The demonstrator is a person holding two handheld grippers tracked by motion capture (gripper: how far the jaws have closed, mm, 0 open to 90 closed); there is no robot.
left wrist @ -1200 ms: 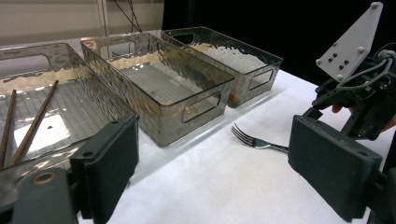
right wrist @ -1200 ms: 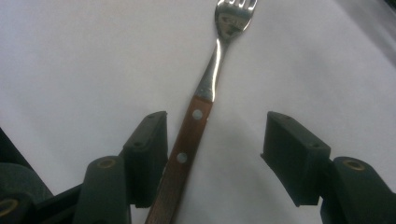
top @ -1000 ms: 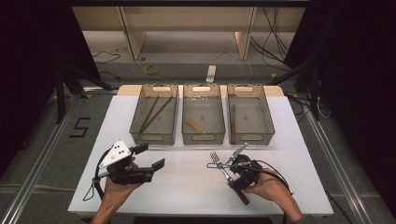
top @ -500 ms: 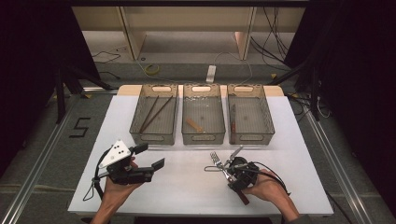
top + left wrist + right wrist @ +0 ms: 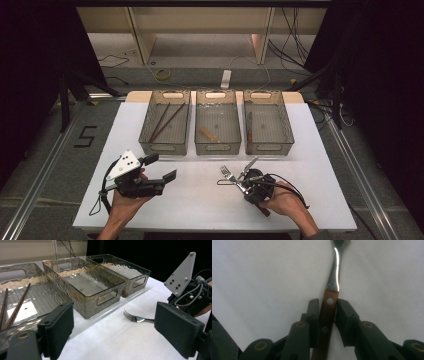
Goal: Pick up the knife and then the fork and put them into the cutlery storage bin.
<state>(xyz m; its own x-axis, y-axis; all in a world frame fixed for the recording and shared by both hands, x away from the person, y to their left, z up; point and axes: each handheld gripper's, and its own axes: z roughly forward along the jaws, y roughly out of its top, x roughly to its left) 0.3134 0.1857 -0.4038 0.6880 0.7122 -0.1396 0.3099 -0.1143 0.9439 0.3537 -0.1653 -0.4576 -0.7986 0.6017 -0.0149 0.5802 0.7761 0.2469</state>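
We are sitting at a big white table [image 5: 200, 210], and it is holding everything else. Three clear bins are standing in a row at its far side. The left bin [image 5: 165, 128] is holding two long brown sticks [image 5: 165, 121]. The middle bin [image 5: 217, 127] is holding a small tan piece [image 5: 208, 134]. The right bin [image 5: 267, 127] is holding a thin dark thing with a red end [image 5: 249, 131], and we cannot tell what it is. Nearer to us, our left claw [image 5: 159, 167] is hanging over the table in front of the left bin. Its jaws are standing wide apart and gripping nothing, and in the left claw view the bins and the fork are showing between them. Our right claw [image 5: 240, 184] is sitting low on the table in front of the middle and right bins. Its jaws have just been closing, and now they are squeezing the fork's brown wooden handle [image 5: 326, 315] from both sides. The fork [image 5: 229, 174] is the smallest thing here. It is lying on the table near the right claw, its shiny prongs pointing away from that claw toward the middle of the table.
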